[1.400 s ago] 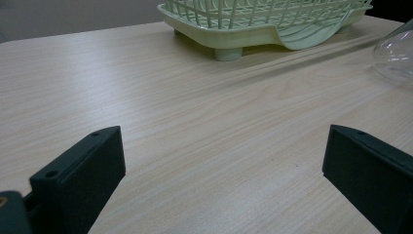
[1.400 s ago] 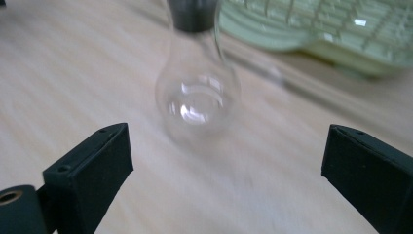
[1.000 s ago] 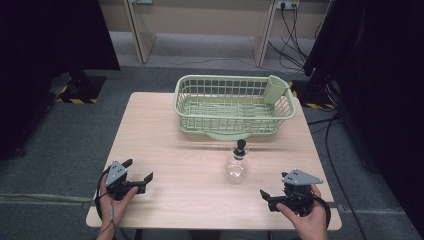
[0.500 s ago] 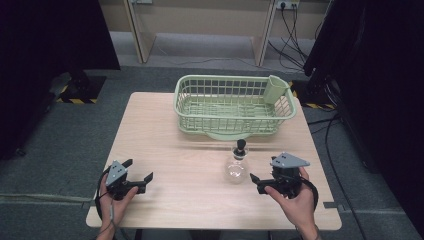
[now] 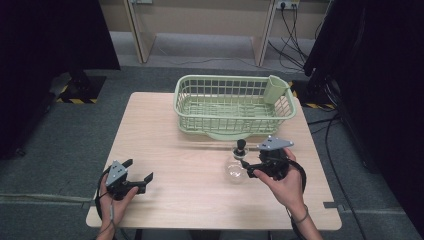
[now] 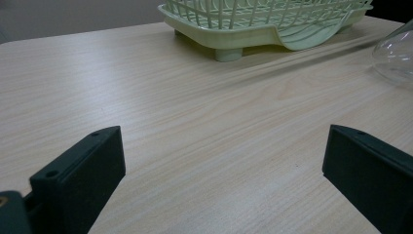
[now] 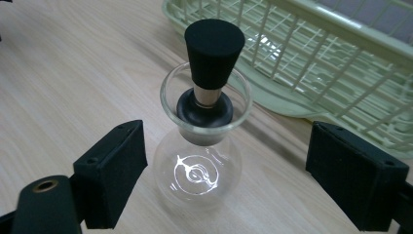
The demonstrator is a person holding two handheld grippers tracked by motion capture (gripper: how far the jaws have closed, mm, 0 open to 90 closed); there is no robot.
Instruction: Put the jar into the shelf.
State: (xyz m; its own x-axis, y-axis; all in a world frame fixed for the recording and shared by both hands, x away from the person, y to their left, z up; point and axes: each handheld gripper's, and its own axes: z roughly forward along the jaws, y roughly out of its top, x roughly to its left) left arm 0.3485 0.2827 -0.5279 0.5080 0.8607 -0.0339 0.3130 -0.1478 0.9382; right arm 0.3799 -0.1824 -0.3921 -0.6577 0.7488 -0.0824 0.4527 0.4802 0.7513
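Fingers (image 7: 114,173) of the right gripper (image 7: 224,180) have been closing around the glass flask (image 7: 199,170) at mid-frame but do not touch it yet. Left gripper (image 6: 219,180) rests spread, lower left. Grasping and carrying to the basket (image 5: 235,102) remain, I judge.

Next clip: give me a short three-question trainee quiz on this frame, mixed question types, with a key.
1. True or false: the right gripper has its pads pressed on the glass flask.
2. What closes the flask's neck? A) a black stopper B) a metal cap C) nothing
3. What lies between the left gripper jaws?

Key:
1. False; the jaws flank the flask with gaps on both sides.
2. A
3. Bare table; the green basket stands beyond.
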